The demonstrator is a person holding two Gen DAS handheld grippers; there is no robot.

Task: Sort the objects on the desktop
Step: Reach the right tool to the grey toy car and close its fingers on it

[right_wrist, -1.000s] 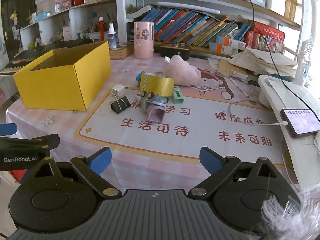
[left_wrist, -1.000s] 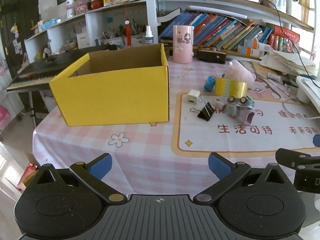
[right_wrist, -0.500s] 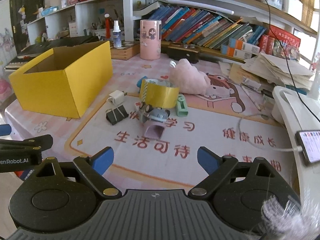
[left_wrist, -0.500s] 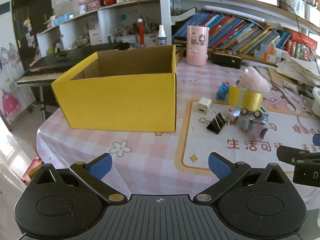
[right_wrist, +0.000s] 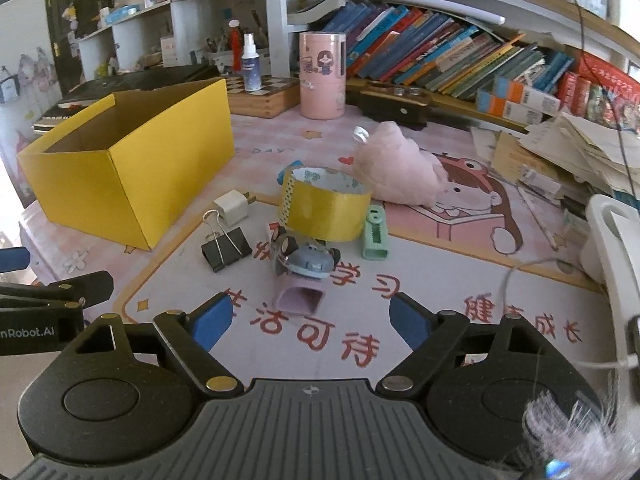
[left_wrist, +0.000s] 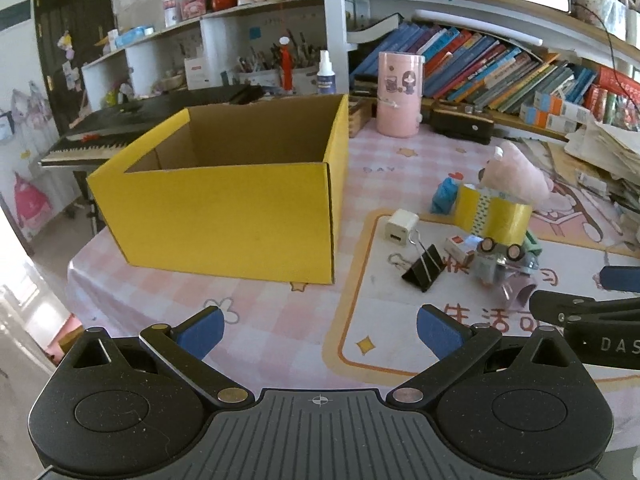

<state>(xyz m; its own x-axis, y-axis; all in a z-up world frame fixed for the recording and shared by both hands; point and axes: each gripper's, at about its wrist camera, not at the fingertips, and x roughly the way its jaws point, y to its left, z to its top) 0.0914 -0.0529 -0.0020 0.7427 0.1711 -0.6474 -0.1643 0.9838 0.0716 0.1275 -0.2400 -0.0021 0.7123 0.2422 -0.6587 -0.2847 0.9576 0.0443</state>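
Observation:
An empty yellow cardboard box (left_wrist: 224, 216) (right_wrist: 132, 164) stands on the left of the pink checked table. To its right lies a cluster: a yellow tape roll (right_wrist: 326, 210) (left_wrist: 494, 214), a grey toy car on a lilac piece (right_wrist: 306, 268) (left_wrist: 502, 266), a black binder clip (right_wrist: 226, 246) (left_wrist: 426, 268), a white charger (right_wrist: 231, 208) (left_wrist: 401, 226), a green stapler-like item (right_wrist: 375, 234) and a pink plush (right_wrist: 396, 170). My right gripper (right_wrist: 310, 320) is just short of the toy car, jaws closing with nothing between them. My left gripper (left_wrist: 318, 330) is open over bare cloth.
A pink cylinder (right_wrist: 322, 76), a spray bottle (right_wrist: 251, 64), a wooden box and rows of books line the back. Loose papers (right_wrist: 572, 148) pile at the right beside a white stand with a cable. A keyboard (left_wrist: 120, 136) sits beyond the table's left edge.
Both grippers have moved forward toward the table's objects; box and cluster look larger and nearer. The right gripper's fingers have narrowed slightly.

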